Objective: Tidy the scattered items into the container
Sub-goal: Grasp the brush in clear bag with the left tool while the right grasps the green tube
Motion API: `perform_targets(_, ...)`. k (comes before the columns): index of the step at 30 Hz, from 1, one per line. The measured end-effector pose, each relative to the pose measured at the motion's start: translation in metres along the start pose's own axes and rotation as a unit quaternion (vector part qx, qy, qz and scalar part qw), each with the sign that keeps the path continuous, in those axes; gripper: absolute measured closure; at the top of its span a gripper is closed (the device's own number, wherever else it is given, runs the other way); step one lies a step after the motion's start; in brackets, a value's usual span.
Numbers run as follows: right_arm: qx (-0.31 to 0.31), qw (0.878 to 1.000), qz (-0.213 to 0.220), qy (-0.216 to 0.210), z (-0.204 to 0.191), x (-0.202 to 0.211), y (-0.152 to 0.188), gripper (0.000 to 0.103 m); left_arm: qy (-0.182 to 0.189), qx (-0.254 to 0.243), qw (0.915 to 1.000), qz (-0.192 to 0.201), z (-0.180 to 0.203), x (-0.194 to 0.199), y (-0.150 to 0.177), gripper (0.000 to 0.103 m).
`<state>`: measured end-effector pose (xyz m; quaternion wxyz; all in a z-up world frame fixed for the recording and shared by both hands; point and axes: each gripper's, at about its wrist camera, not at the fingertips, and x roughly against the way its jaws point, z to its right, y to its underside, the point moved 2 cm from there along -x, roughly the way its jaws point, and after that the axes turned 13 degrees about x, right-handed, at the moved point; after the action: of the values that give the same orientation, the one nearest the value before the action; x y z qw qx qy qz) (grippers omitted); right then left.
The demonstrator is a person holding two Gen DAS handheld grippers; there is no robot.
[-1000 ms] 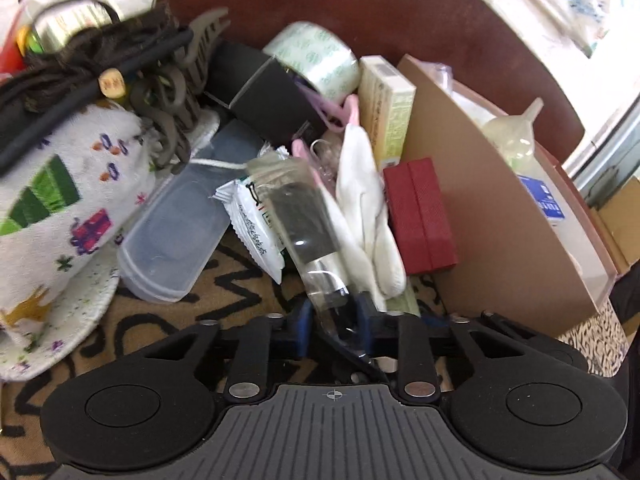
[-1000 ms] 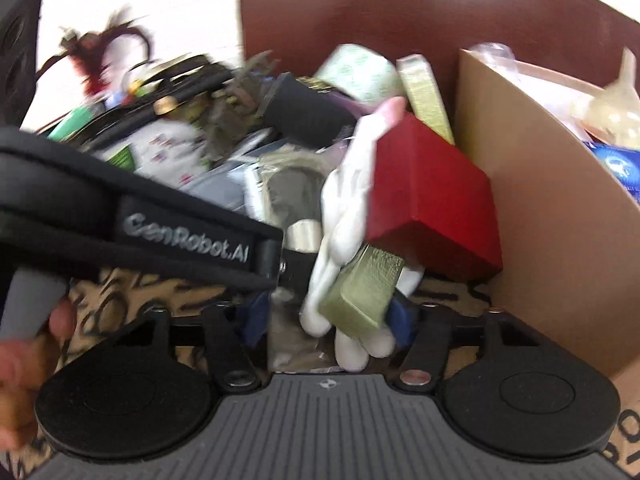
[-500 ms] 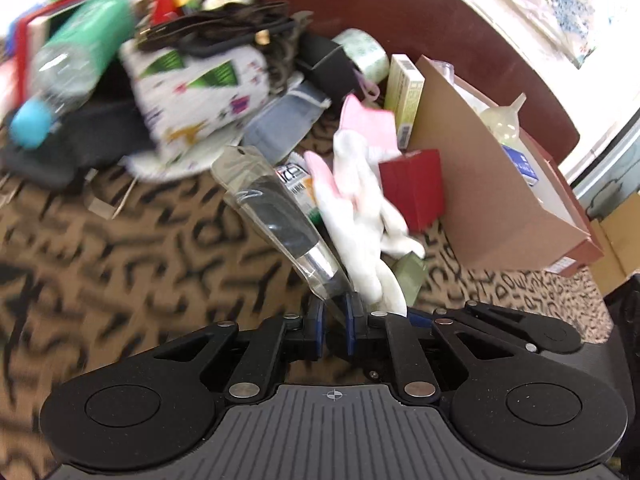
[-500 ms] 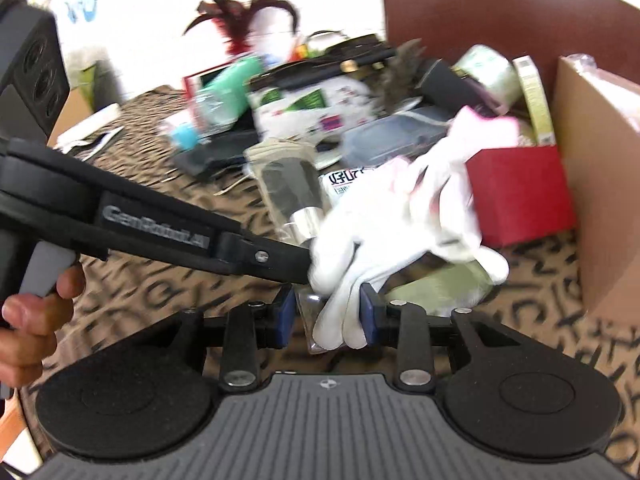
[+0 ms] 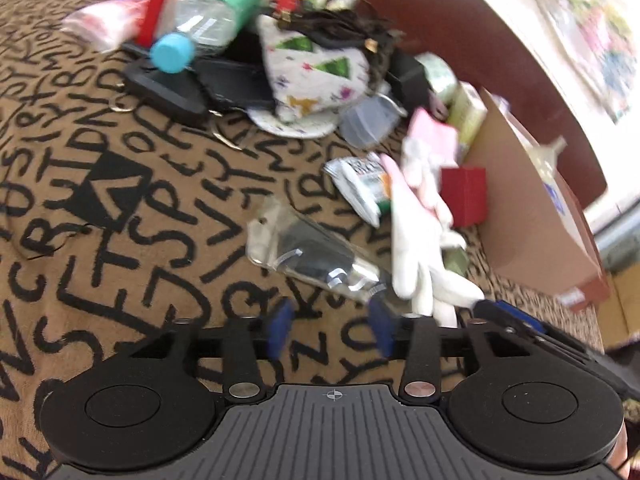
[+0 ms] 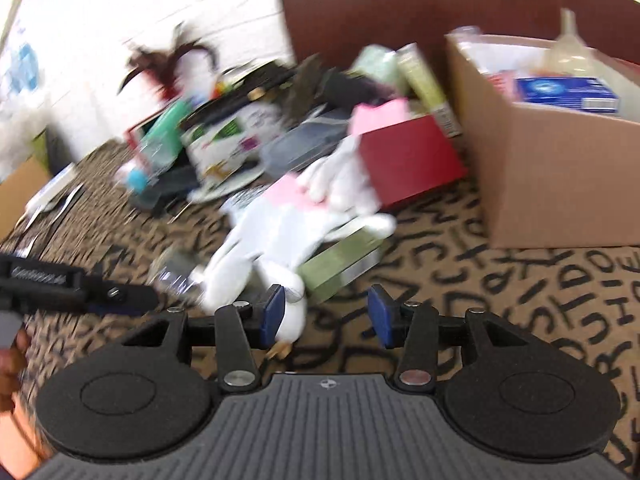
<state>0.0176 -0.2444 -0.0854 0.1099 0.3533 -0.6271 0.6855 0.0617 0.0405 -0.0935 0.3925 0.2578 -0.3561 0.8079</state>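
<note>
The left gripper [image 5: 330,332] tilts downward, its jaws opening with nothing between the blue fingers [image 5: 280,326]. The right gripper [image 6: 326,316] also tilts downward and is opening, its pads pressing on nothing. A hand [image 6: 10,364] grips the left handle.

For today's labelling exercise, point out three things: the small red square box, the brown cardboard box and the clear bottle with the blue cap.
small red square box [image 6: 408,156], right wrist view, front face.
brown cardboard box [image 6: 560,176], right wrist view, near side wall.
clear bottle with the blue cap [image 5: 208,24], left wrist view, clear body.
</note>
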Motion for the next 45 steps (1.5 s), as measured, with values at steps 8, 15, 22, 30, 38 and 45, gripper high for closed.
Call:
perform_targets(8, -0.042, 0.998, 0.024, 0.048, 0.017, -0.005, -0.011, 0.044, -0.034, 0.007, 0.9990, 0.027, 0.008, -0.021, -0.015, 0.040)
perform_targets(15, -0.044, 0.998, 0.009, 0.044, 0.018, -0.019, -0.013, 0.042, -0.043, 0.011, 0.9987, 0.025, 0.015, -0.044, -0.042, 0.041)
perform_targets(22, -0.042, 0.999, -0.012, 0.030, 0.005, -0.042, -0.017, 0.043, -0.079, -0.080, 0.9936, 0.014, 0.049, -0.057, -0.019, 0.030)
perform_targets(30, -0.009, 0.999, -0.024, 0.034, 0.007, -0.037, -0.010, 0.059, -0.110, -0.143, 0.9834, 0.024, 0.050, -0.052, -0.012, 0.043)
perform_targets(38, -0.032, 0.997, -0.031, 0.060, 0.031, -0.023, 0.003, 0.058, -0.131, -0.087, 0.9873, 0.026, 0.023, -0.025, -0.029, 0.033)
perform_targets(45, 0.010, 0.997, -0.024, 0.068, 0.019, -0.030, -0.007, 0.056, -0.151, -0.169, 0.9738, 0.019, 0.041, -0.039, -0.007, 0.032)
